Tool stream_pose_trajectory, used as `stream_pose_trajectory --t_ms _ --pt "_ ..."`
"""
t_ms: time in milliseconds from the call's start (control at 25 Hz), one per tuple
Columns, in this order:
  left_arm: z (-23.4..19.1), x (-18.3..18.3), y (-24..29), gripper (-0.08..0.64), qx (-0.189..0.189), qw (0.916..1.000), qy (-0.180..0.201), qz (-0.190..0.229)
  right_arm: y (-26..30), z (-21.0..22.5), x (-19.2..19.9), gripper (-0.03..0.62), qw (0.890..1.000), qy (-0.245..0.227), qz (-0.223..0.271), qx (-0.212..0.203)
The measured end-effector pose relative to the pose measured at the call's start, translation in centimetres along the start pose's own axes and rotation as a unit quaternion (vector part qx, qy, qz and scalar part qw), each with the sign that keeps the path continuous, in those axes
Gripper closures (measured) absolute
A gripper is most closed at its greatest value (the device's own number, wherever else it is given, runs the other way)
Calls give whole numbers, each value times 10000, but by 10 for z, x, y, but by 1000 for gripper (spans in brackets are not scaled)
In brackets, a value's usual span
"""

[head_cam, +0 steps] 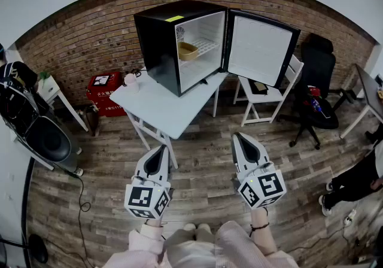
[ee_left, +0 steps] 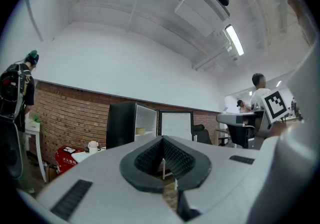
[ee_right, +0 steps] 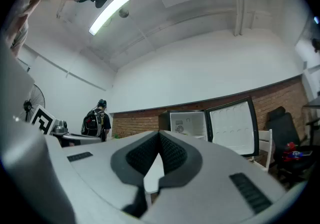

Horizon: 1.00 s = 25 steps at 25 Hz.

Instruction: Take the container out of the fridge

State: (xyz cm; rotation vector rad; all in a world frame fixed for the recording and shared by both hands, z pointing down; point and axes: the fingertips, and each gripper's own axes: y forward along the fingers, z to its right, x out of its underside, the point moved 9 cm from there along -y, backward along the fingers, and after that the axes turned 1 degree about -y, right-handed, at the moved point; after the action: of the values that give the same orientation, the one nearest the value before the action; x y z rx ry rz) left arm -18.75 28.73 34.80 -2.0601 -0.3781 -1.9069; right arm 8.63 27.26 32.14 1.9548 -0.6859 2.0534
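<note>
Both the left gripper (head_cam: 161, 148) and the right gripper (head_cam: 238, 136) have jaws pressed together, empty, well short of the white table (head_cam: 160, 111). At its far end, the open mini fridge (head_cam: 157, 39) holds the tan container (head_cam: 187, 51) on its shelf.

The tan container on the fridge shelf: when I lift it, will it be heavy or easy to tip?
The container looks small and shallow, so it is probably light and fairly stiff. It sits on a wire shelf, so it may slide easily when pushed. Its top looks open, so tilting could spill any contents.
</note>
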Motion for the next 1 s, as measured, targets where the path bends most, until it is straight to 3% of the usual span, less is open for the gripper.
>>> stream_pose_trajectory --t_ms 640,1000 --pt "11 4 13 568 -26 10000 -38 -63 2 24 15 585 9997 221 -114 -56" --pt "22 13 25 568 -43 9999 -57 -84 7 43 28 457 9992 344 -177 -123"
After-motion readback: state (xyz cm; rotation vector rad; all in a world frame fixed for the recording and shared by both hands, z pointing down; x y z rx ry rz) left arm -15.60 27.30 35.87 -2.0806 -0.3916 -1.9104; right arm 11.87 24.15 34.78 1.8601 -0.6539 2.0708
